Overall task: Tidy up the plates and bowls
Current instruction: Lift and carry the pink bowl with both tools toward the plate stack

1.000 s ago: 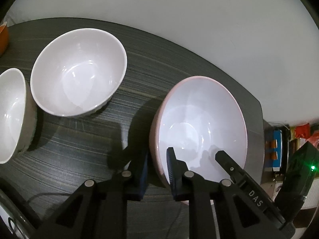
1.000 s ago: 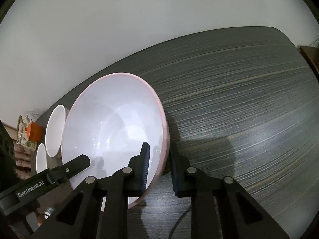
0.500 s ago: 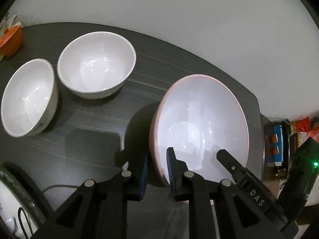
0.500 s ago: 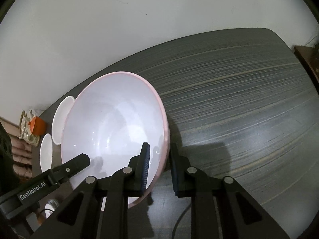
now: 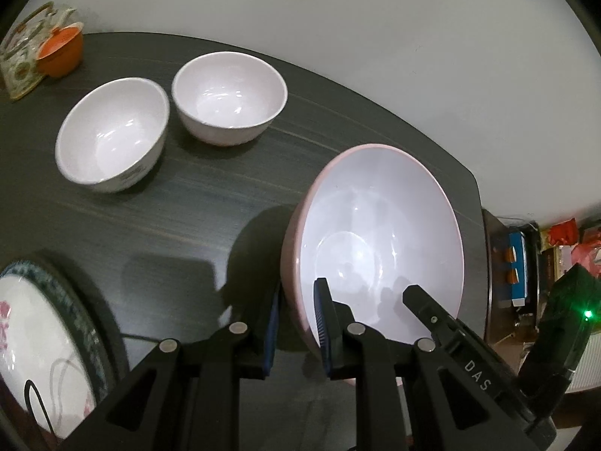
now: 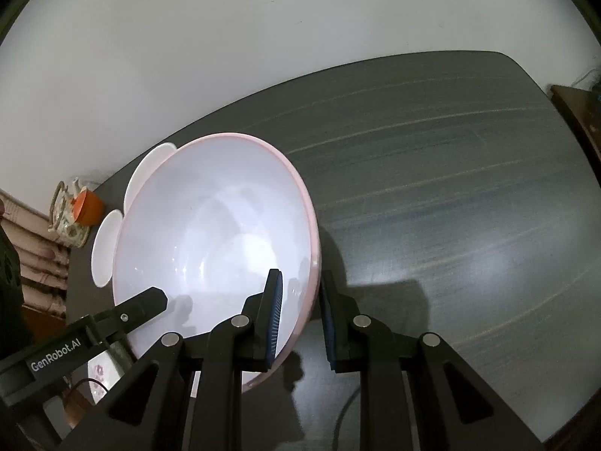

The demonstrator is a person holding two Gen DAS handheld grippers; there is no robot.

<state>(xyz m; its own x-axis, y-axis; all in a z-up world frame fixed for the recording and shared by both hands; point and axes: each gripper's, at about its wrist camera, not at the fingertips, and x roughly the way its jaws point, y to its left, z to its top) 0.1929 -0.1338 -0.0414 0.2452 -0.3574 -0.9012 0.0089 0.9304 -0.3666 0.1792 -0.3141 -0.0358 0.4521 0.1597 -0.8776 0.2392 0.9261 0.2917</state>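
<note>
Large pink-rimmed bowl with white glossy inside (image 5: 379, 240) is held two-handed: left gripper (image 5: 296, 323) is clamped on its near-left rim, one pad outside the wall, one inside. Right gripper (image 6: 298, 315) does the same on the opposite rim, lower centre of the right wrist view. Probable reason: the bowl is wide and slick, so a single rim pinch would let it swing; two opposed pinches keep it level. It appears lifted off the dark wood-grain table (image 6: 450, 188), judging by the shadow below it, though I can't confirm clearance.

Around it, left wrist view:
- two small white bowls (image 5: 229, 97) upper left, side by side, rims nearly touching
- patterned plate with dark green rim (image 5: 49, 342) lower left, at the frame edge
- orange cup (image 5: 62, 50) and floral box far upper left, near the table's edge

Right half of the table looks free in the right wrist view. Small bowls and the plate crowd the left, so any set-down there needs care with the wide rim.
</note>
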